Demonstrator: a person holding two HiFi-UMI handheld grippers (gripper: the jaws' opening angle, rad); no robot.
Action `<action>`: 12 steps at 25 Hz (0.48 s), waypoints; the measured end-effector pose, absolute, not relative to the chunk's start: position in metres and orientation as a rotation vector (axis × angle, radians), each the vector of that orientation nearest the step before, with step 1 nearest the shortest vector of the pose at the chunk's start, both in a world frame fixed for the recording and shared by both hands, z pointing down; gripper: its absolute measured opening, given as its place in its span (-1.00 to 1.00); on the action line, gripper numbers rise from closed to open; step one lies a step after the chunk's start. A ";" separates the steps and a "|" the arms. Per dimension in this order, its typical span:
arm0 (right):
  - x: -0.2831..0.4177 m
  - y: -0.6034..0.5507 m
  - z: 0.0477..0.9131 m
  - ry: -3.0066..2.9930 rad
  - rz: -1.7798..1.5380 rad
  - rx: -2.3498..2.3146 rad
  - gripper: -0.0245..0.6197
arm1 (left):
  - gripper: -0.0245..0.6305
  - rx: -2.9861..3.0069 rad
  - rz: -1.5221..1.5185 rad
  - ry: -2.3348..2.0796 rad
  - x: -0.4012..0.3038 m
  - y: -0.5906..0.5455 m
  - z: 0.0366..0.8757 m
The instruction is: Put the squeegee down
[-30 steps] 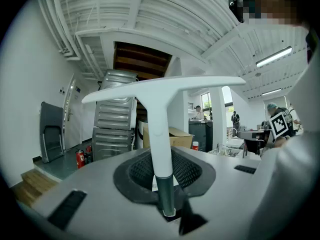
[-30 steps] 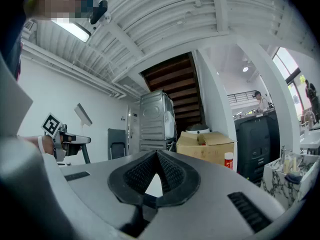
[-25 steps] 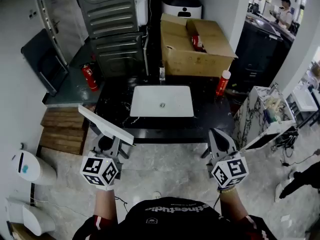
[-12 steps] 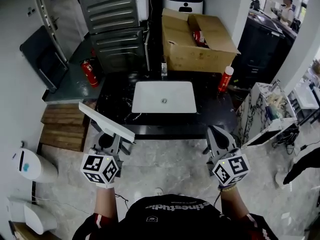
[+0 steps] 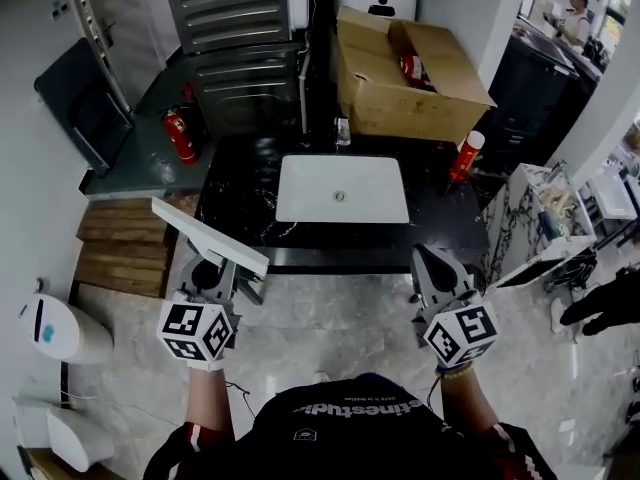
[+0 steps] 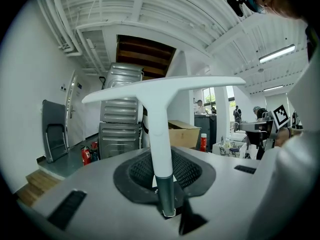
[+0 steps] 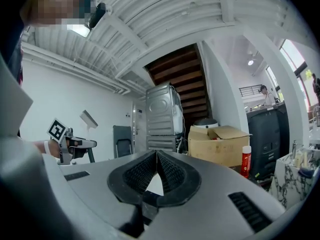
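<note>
A white T-shaped squeegee [image 5: 205, 235] stands upright with its handle [image 6: 161, 149] clamped between the jaws of my left gripper [image 5: 222, 274]. Its wide blade [image 6: 165, 87] crosses the top of the left gripper view. The left gripper hovers over the floor, just short of the front edge of the black counter [image 5: 235, 193]. My right gripper [image 5: 433, 264] hangs level at the right in front of the same edge. Its jaws [image 7: 156, 156] are pressed together with nothing between them.
A white sink [image 5: 342, 190] is set into the counter, with a small bottle [image 5: 342, 131] behind it. A red spray can [image 5: 462, 158] stands at the counter's right end. An open cardboard box [image 5: 410, 68], grey metal units [image 5: 235, 48] and a fire extinguisher [image 5: 178, 133] lie beyond. Wooden steps [image 5: 125, 253] are at the left.
Both grippers have drifted a little forward toward the counter. The squeegee stays clamped in the left one, and the right one stays shut.
</note>
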State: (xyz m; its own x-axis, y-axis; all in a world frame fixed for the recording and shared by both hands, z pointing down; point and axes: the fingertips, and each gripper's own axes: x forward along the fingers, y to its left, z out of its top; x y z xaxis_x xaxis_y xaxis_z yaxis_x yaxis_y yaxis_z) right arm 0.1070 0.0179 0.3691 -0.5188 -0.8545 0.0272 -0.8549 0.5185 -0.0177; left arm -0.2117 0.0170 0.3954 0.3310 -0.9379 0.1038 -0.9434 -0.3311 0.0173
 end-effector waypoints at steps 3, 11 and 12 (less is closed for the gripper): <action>0.098 0.008 0.377 -2.704 0.062 1.532 -0.80 | -0.68 2.481 0.126 -1.759 -0.223 0.001 0.408; 0.096 -0.068 0.397 -2.694 0.088 1.509 -0.80 | -0.68 2.451 0.234 -1.740 -0.222 -0.073 0.441; 0.098 -0.084 0.397 -2.702 0.081 1.505 -0.80 | -0.68 2.454 0.234 -1.745 -0.219 -0.086 0.441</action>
State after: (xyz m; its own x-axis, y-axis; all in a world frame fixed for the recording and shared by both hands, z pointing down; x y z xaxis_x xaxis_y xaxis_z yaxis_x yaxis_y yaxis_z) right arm 0.0978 -0.0843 0.3973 -0.5259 -0.8479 0.0674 -0.8504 0.5257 -0.0225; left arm -0.2192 -0.0861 0.4407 0.3227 -0.9261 0.1954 -0.9449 -0.3273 0.0093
